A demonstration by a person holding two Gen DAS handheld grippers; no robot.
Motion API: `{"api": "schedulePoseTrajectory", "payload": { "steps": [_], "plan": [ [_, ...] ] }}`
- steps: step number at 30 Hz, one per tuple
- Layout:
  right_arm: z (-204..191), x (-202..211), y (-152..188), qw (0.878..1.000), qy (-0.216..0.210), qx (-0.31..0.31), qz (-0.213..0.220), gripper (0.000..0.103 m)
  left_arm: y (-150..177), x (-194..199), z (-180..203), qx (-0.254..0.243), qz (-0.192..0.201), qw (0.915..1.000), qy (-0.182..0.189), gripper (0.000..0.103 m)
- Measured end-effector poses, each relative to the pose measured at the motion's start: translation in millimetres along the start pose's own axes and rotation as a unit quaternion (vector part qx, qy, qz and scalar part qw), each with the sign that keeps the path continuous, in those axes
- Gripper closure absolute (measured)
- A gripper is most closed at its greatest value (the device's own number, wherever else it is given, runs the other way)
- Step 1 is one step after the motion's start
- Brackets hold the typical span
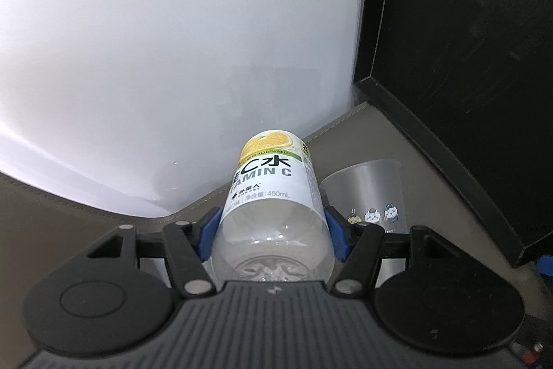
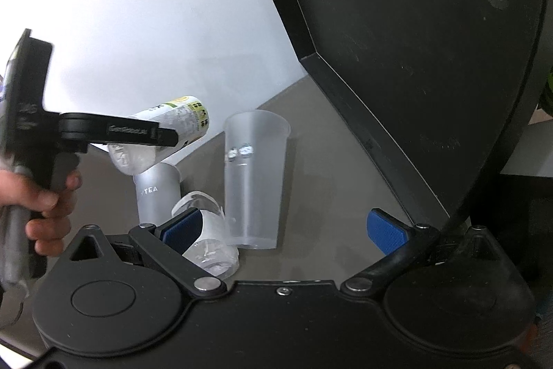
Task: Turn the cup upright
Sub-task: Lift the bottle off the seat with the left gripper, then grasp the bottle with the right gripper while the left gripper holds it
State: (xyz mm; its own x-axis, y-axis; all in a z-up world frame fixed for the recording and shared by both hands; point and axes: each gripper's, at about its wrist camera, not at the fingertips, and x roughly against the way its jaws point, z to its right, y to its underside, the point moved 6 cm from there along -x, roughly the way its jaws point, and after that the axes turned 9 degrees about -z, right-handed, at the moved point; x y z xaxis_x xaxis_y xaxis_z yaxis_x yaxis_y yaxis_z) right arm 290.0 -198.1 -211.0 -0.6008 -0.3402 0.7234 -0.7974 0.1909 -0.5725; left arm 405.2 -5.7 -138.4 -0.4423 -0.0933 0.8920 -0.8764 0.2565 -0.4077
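Note:
My left gripper [image 1: 273,230] is shut on a clear Vitamin C water bottle [image 1: 273,182], its base towards the camera. From the right wrist view that bottle [image 2: 179,116] hangs tilted above a frosted cup marked TEA [image 2: 157,192]. A tall frosted cup [image 2: 254,182] with small cartoon figures stands upright, rim up, just ahead of my open right gripper [image 2: 285,227]; it is also seen in the left wrist view [image 1: 366,189]. A small clear cup [image 2: 214,255] lies on its side against the right gripper's left blue pad [image 2: 183,229]. Nothing is held between the right fingers.
The grey-brown table [image 2: 328,161] meets a white wall [image 2: 155,6] at the back. A large black monitor [image 2: 414,40] looms at the right, close to the cups. A person's hand [image 2: 45,199] holds the left gripper's handle at the left.

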Motion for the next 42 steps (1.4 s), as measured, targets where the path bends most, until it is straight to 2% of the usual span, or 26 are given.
{"api": "schedulePoseTrajectory", "payload": {
  "steps": [2,11,16,22,30,39,42],
  "plan": [
    [0,2,-1,1.000,-0.005,-0.004,0.005,0.000,-2,-2,7,0.002,0.008,1.0000,0.004,0.041],
    [-6,14,-6,0.997,-0.068,-0.024,0.033,0.000,20,44,8,0.024,0.046,0.9982,0.028,0.041],
    [-2,13,-9,0.991,-0.116,-0.063,0.035,0.000,34,66,7,0.047,0.062,0.9960,0.045,0.041],
    [1,12,-9,0.973,-0.193,-0.127,0.024,0.000,59,88,8,0.065,0.067,0.9935,0.066,0.041],
    [-18,6,-6,0.952,-0.261,-0.158,0.001,0.000,92,101,20,0.080,0.066,0.9903,0.093,0.041],
    [-27,-12,10,0.944,-0.283,-0.165,-0.036,0.000,121,108,24,0.077,0.058,0.9869,0.130,0.041],
    [-28,-11,16,0.936,-0.300,-0.174,-0.052,0.000,132,111,27,0.078,0.057,0.9859,0.137,0.041]
  ]
}}
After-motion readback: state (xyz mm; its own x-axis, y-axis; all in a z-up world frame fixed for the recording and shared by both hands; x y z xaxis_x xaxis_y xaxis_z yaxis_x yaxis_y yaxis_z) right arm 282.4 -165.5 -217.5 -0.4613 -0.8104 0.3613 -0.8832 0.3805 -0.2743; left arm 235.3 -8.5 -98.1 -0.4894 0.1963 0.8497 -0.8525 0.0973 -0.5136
